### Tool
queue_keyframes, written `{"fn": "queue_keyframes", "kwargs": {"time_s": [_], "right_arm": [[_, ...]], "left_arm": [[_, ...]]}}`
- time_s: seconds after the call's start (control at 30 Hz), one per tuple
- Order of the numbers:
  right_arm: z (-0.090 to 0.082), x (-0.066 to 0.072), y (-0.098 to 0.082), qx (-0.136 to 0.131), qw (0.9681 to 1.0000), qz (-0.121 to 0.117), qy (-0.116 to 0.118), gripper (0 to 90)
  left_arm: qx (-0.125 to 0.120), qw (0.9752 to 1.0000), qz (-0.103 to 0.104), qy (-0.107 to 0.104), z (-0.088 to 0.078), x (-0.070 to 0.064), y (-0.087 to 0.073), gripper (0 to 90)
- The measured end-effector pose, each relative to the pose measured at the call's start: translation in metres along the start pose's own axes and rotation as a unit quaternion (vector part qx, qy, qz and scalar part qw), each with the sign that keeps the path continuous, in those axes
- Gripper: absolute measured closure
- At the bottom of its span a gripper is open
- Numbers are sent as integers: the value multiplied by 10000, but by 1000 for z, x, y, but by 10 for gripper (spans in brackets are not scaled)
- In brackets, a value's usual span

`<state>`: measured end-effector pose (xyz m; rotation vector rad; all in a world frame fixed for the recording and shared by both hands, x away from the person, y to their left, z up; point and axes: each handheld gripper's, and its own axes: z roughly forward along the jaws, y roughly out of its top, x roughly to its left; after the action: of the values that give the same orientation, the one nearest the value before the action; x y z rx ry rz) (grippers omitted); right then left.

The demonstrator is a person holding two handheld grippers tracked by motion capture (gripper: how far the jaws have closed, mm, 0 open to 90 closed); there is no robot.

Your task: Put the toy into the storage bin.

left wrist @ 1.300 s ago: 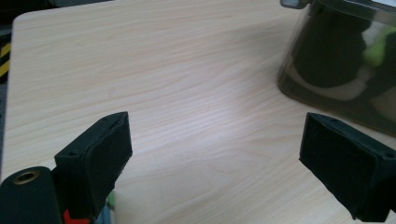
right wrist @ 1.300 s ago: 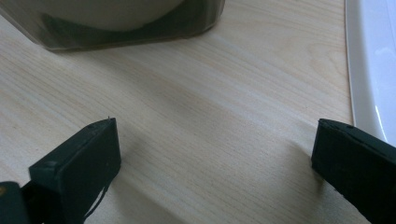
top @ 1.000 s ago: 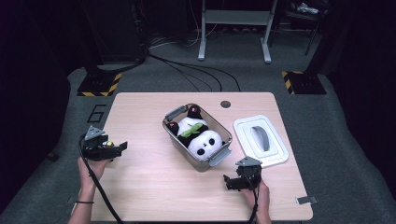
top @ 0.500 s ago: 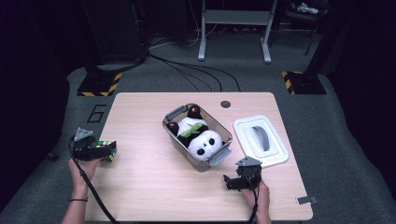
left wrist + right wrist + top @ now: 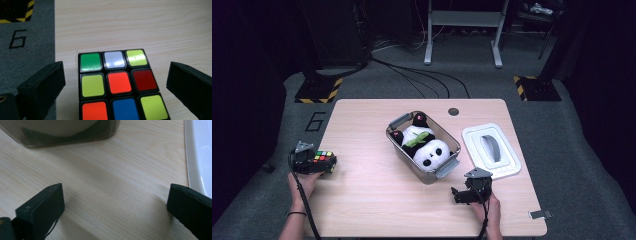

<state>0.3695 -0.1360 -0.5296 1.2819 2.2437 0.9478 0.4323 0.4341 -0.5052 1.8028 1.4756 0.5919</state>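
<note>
A colour-scrambled puzzle cube [image 5: 117, 83] rests on the wooden table [image 5: 372, 200] close to its left edge. My left gripper [image 5: 116, 82] straddles the cube [image 5: 323, 159], and its jaws have just been opening; a gap shows on each side, so the pads are off it. In the high view the left gripper [image 5: 324, 162] lies at the table's left edge, held by a hand. My right gripper [image 5: 460, 195] stands open low over bare wood near the front, with nothing between its jaws [image 5: 115, 202].
A metal tin [image 5: 404, 155] holding a panda plush [image 5: 427, 147] sits mid-table, its wall just ahead of the right gripper. A white lid [image 5: 504, 162] lies to the tin's right. A number 6 mark [image 5: 17, 38] is on the grey floor left of the table.
The left gripper has moved left and down with the cube to the table's left edge, and its jaws now stand apart from the cube. The right gripper has stayed put.
</note>
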Motion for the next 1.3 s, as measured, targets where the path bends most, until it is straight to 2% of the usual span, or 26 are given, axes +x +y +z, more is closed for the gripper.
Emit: {"fn": "queue_keyframes", "kwargs": {"time_s": [0.13,0.2,0.33,0.4,0.43,0.47,0.53,0.6,0.63,0.8,0.87,0.9,0.97,1.1,1.13,1.2,1.23,1.27,1.3], "right_arm": [[0,0,0,1,10000,0,0,5],[0,0,0,0,10000,-2,-1,6],[0,0,0,10,10000,12,3,6],[0,0,0,0,10000,0,-1,6],[0,0,0,0,10000,0,1,6],[0,0,0,-2,10000,1,-1,6],[0,0,0,-2,10000,4,-1,6],[0,0,0,3,10000,6,3,6],[0,0,0,-2,10000,5,-3,6],[0,0,0,-7,10000,-14,-1,6],[0,0,0,-6,10000,-11,-1,6],[0,0,0,-7,10000,-11,-2,7],[0,0,0,-7,10000,-10,-2,7],[0,0,0,-13,10000,-27,-8,8],[0,0,0,-14,10000,-28,-8,8],[0,0,0,-14,10000,-28,-7,8],[0,0,0,-14,10000,-27,-7,8],[0,-1,0,-13,10000,-28,-7,8],[0,-1,0,-14,10000,-30,-7,8]], "left_arm": [[80,10000,-43,-22,4,3,-3,11],[124,9998,-102,-118,5,5,-4,11],[183,9997,15,-138,7,2,-6,46],[145,9998,6,-119,9,1,-8,110],[117,9998,39,-158,9,1,-9,110],[154,9998,87,-134,10,0,-10,184],[78,9999,98,-103,9,1,-12,278],[59,9999,102,-105,9,1,-12,304],[41,9999,144,-29,6,0,-11,329],[-22,9999,85,-75,3,1,-11,339],[-144,9999,23,-87,3,1,-12,339],[-92,9999,44,-104,1,1,-11,339],[-147,9998,49,-121,0,0,-11,339],[-101,9995,179,-235,-7,-5,-7,339],[-177,9993,222,-252,-7,-8,-7,339],[-122,9987,375,-327,-11,-12,-4,339],[-192,9985,399,-324,-11,-15,-4,339],[-107,9981,485,-369,-14,-16,-2,339],[-153,9978,519,-384,-14,-19,-1,339]]}}
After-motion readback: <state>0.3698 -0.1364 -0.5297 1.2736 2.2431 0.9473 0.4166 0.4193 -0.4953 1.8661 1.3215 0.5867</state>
